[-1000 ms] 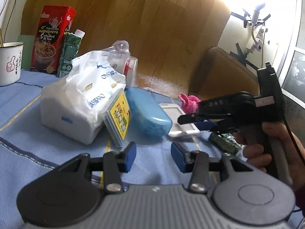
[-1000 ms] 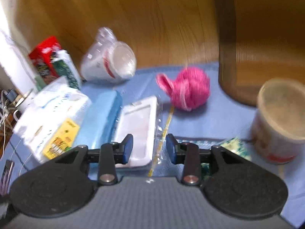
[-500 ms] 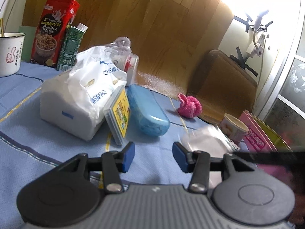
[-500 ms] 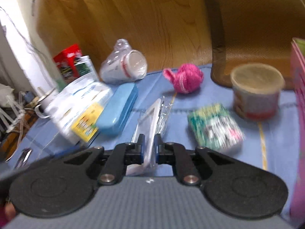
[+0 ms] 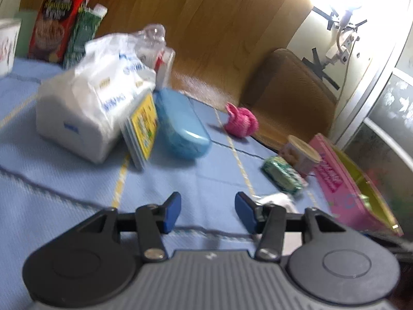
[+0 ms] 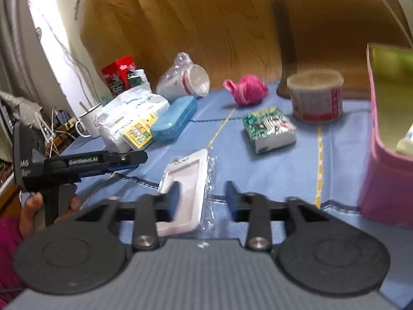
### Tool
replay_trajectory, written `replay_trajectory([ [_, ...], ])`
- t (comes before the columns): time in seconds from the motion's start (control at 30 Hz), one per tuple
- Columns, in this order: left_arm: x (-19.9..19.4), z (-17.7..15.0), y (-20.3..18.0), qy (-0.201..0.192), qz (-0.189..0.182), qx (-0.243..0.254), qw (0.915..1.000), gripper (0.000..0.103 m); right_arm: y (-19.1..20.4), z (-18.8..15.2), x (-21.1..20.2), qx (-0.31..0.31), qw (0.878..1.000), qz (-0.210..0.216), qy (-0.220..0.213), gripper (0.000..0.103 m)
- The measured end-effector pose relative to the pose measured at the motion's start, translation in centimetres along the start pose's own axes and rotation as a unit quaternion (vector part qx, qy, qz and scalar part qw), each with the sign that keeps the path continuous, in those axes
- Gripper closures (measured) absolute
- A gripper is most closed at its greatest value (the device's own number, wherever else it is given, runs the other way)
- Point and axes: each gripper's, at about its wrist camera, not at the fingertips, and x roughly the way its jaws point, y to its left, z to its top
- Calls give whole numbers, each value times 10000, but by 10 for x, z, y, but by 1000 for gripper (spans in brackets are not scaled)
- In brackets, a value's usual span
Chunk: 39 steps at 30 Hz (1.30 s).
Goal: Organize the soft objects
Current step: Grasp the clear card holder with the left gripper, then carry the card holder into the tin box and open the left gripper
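A white phone case in a clear sleeve [image 6: 187, 180] lies flat on the blue cloth just ahead of my right gripper [image 6: 202, 196], which is open and empty. A corner of it shows in the left wrist view [image 5: 277, 200]. My left gripper [image 5: 207, 210] is open and empty, seen from the side in the right wrist view [image 6: 136, 159]. A pink yarn ball [image 6: 247, 90] [image 5: 241, 120] lies at the back. A white tissue pack [image 5: 90, 103] [image 6: 129, 111] and a green tissue packet [image 6: 268, 129] [image 5: 282, 175] rest on the cloth.
A pink open box [image 6: 387, 142] [image 5: 346, 186] stands at the right. A blue case [image 5: 180, 126], a yellow card pack [image 5: 143, 129], a round tub [image 6: 315, 95], a wrapped cup [image 6: 184, 81], a red carton [image 5: 59, 13] and a mug [image 6: 90, 118] crowd the back and left.
My right gripper held the phone case in its shut fingers half a second ago; now it has opened, pulled back, and the case lies on the cloth near the front edge.
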Motion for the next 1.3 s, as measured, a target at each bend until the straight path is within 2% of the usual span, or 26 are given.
replay_trajectory([
  [0.07,-2,-2,-5,117,-164,-115,9997,50,5,-5,-4,-266,9996,6,-26,47],
  [0.13,-3,-5,-14,251,-303,-137,9991,48,10,-10,-6,-537,9986,39,-10,36],
  [0.2,-1,-7,-23,394,-390,-125,9984,39,15,-16,-6,-834,9965,75,30,25],
  [0.23,0,-8,-28,466,-428,-122,9979,30,18,-19,-4,-960,9953,76,51,21],
  [0.27,2,-9,-33,545,-494,-117,9972,27,20,-21,-2,-1077,9941,72,83,21],
  [0.43,16,-16,-54,862,-764,-14,9933,27,27,-27,18,-1479,9883,-48,382,20],
  [0.57,25,-22,-68,867,-685,182,9937,28,28,-32,30,-1585,9863,-109,451,19],
  [0.67,28,-25,-73,806,-641,283,9943,33,33,-33,33,-1667,9852,-171,365,23],
  [0.73,29,-26,-76,760,-573,391,9947,36,34,-33,33,-1625,9860,-161,324,35],
  [0.8,28,-26,-77,720,-548,410,9951,36,39,-34,32,-1694,9849,-191,282,42],
  [0.9,25,-25,-78,656,-517,398,9957,36,48,-38,29,-1928,9807,-301,108,46],
  [0.93,23,-24,-77,631,-537,377,9959,36,52,-39,28,-2011,9790,-338,39,51],
  [1.13,9,-9,-89,354,-675,492,9959,38,57,-34,17,-2112,9758,-443,-353,51],
  [1.3,16,13,-128,246,-939,928,9909,38,52,-20,-1,-2171,9695,-811,-802,51],
])
